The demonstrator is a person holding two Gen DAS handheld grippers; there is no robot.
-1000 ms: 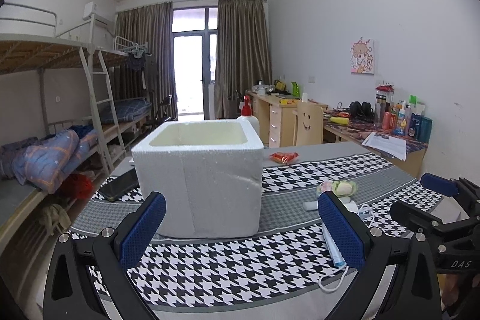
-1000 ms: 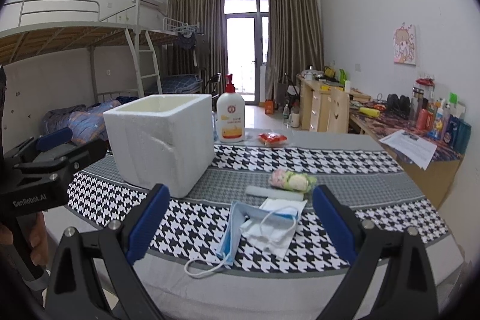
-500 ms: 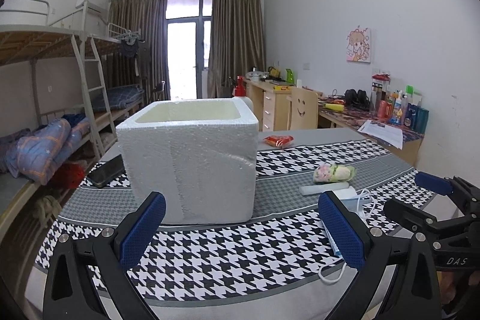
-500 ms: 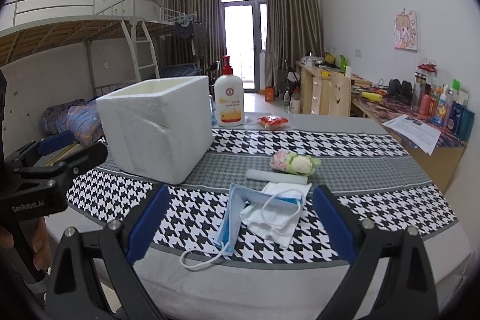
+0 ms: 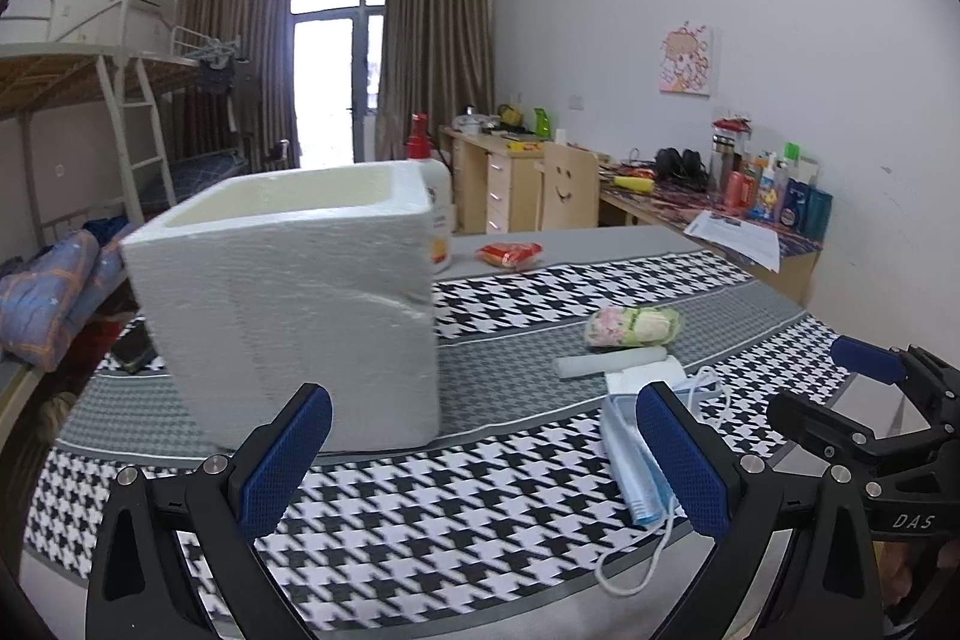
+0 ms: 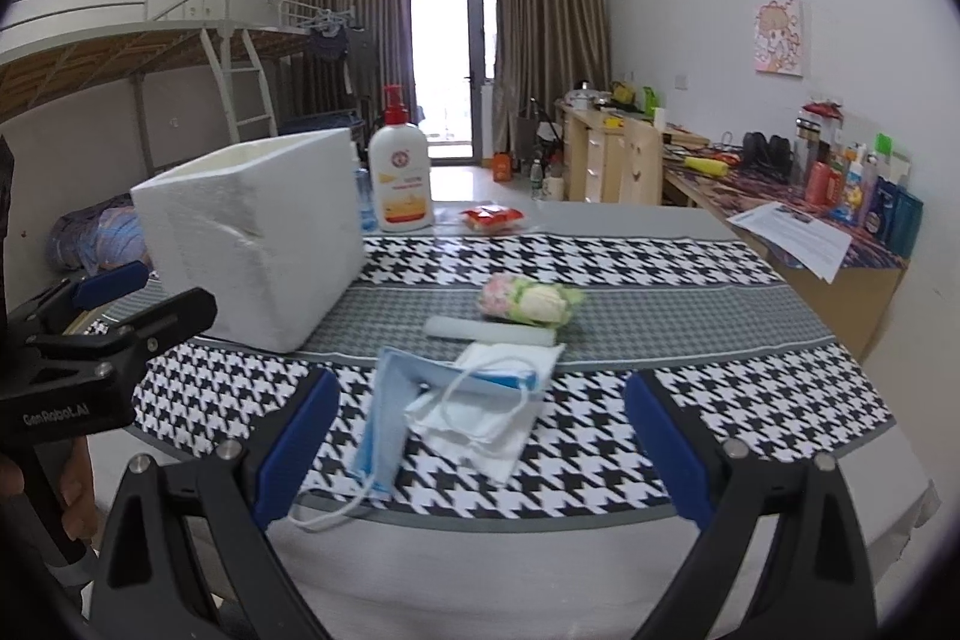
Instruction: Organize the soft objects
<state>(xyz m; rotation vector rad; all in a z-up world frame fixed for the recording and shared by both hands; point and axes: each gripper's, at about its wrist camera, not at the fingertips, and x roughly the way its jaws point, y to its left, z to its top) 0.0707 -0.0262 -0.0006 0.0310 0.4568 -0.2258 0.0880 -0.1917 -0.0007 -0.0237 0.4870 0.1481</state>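
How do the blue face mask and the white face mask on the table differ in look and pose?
The blue face mask lies lengthwise toward the table's near edge, one ear loop trailing over it; the white face mask lies beside it, farther in. The blue one looks pleated, the white one smoother and folded. The blue mask's upper end overlaps the white one. Both rest flat, ungripped.

My left gripper (image 5: pixel 483 460) hangs with its fingers spread; the foam box (image 5: pixel 294 304) stands straight ahead and blocks that way. Bare cloth lies free just before the box. My right gripper (image 6: pixel 480 442) has open table beneath, with only the face masks (image 6: pixel 462 400) lying flat between its fingers. The lotion bottle (image 6: pixel 401 178) stands far behind.
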